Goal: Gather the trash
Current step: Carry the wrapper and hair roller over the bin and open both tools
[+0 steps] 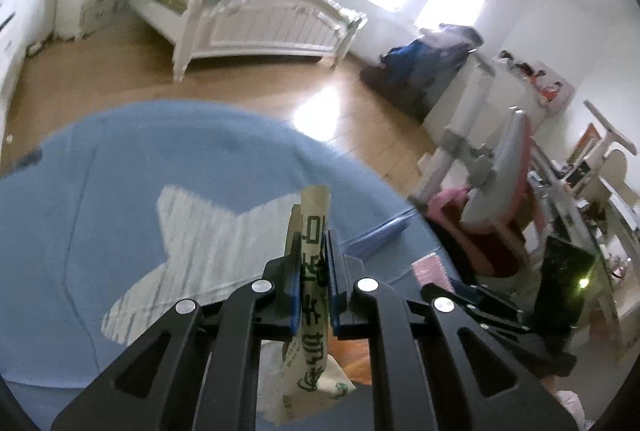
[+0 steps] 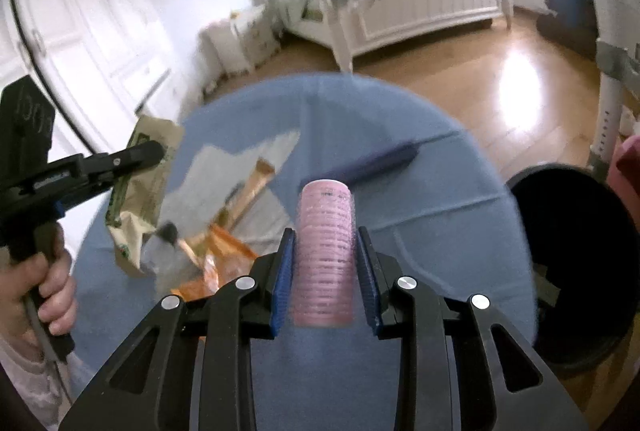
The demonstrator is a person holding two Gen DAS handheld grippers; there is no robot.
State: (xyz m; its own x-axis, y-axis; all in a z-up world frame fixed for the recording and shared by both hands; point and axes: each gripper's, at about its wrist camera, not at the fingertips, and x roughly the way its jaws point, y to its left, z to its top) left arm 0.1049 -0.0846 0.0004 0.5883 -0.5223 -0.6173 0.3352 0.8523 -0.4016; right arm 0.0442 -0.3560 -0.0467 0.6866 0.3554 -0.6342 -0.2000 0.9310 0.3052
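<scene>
My left gripper (image 1: 312, 241) is shut on a beige paper wrapper (image 1: 315, 207) with green print, held edge-up above the blue cloth (image 1: 120, 171). From the right wrist view, that wrapper (image 2: 146, 187) hangs from the left gripper (image 2: 158, 151) at the cloth's left edge, with a hand on the handle. Between the blue pads of my right gripper (image 2: 325, 237) sits a pink ribbed roller (image 2: 326, 207), pressed from both sides. A black bin (image 2: 572, 263) stands open just to the right of it.
On the blue cloth (image 2: 420, 231) lie an orange wrapper (image 2: 224, 259), wooden-handled brushes (image 2: 250, 191), a dark purple comb (image 2: 380, 159) and a crumpled clear bag (image 2: 158, 251). A white bed (image 2: 432, 7) and wooden floor lie beyond. A pink desk chair (image 1: 500, 199) stands at right.
</scene>
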